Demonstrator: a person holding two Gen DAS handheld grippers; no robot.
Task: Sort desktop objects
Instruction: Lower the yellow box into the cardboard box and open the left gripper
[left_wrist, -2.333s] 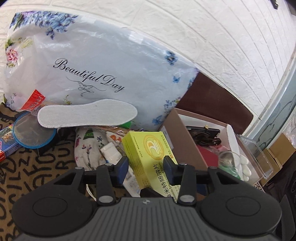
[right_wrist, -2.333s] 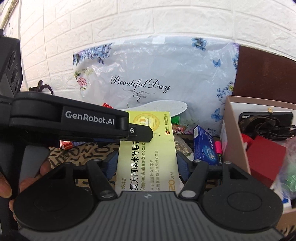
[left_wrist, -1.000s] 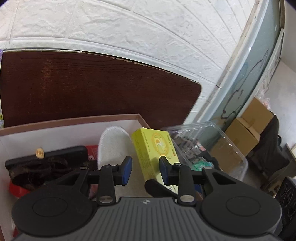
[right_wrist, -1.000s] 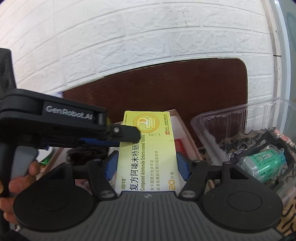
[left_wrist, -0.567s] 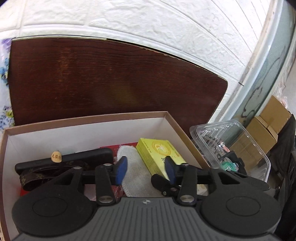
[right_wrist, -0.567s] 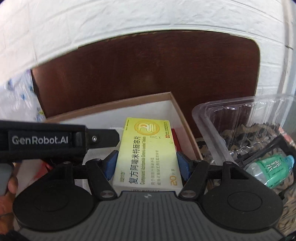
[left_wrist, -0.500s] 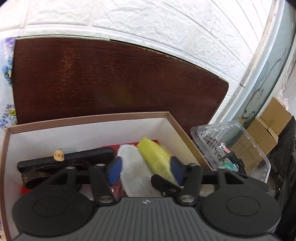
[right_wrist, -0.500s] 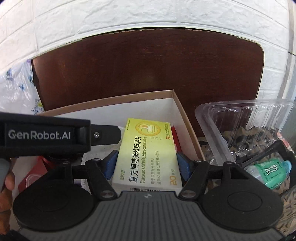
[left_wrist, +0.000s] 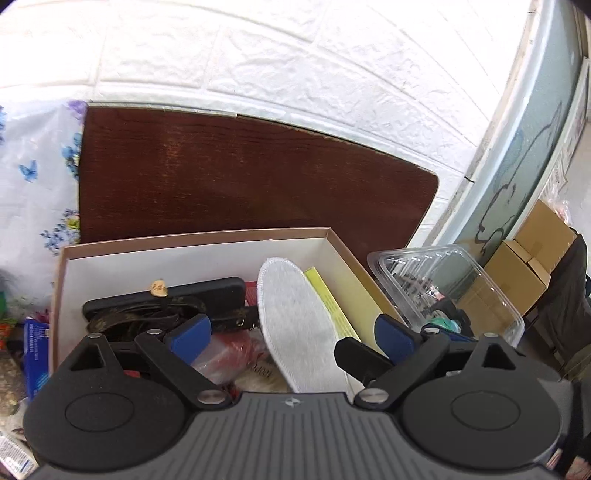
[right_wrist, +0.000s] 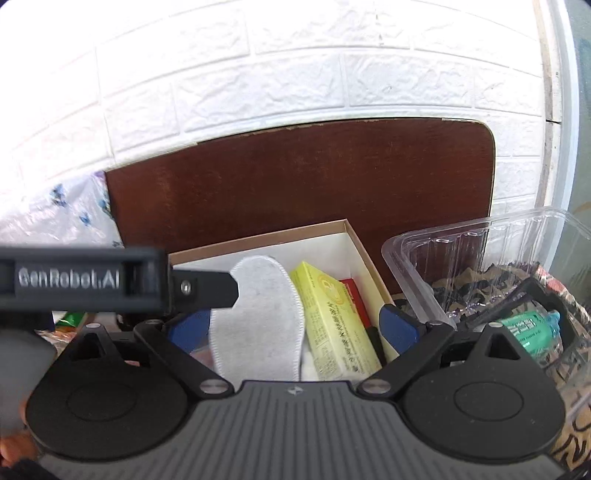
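Observation:
A yellow medicine box (right_wrist: 332, 321) lies tilted on its edge inside the brown cardboard box (right_wrist: 365, 251), against its right wall; in the left wrist view only its thin edge (left_wrist: 328, 299) shows. A white insole (left_wrist: 295, 325) lies beside it, also in the right wrist view (right_wrist: 258, 310). My right gripper (right_wrist: 295, 328) is open and empty just above them. My left gripper (left_wrist: 291, 332) is open and empty over the same cardboard box (left_wrist: 199, 238).
A black phone case with a strap (left_wrist: 162, 299) and red items (left_wrist: 229, 350) lie in the box. A clear plastic container (right_wrist: 491, 258) holding a green bottle (right_wrist: 528, 328) stands to the right. A brown board (left_wrist: 240, 177) leans on the brick wall. A floral bag (left_wrist: 33, 192) is at the left.
Both grippers have opened wide and let go of the yellow box, which now rests in the cardboard box beside the insole. Both grippers have drawn back a little.

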